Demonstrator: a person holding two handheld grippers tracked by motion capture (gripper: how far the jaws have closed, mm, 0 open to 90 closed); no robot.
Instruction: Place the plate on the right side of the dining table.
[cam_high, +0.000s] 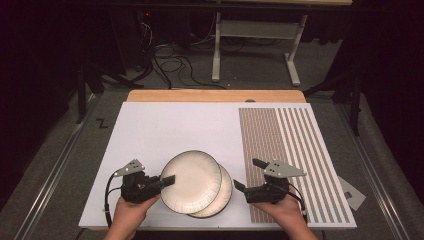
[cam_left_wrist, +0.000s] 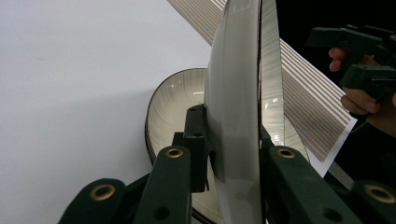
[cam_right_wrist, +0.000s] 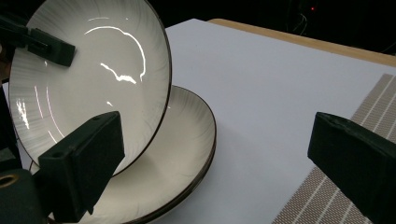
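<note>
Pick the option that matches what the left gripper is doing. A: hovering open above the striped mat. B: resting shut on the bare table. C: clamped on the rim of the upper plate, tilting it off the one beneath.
C: the left gripper has its jaws either side of the upper plate's rim, lifting it tilted above the lower plate.

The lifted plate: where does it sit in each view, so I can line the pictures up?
High view: lifted plate near the front edge, centre, its left rim in the left gripper.
Left gripper view: edge-on, upright, centre, between the fingers.
Right gripper view: upper left, tilted over the lower plate.
Shared landmark: the striped mat.
</note>
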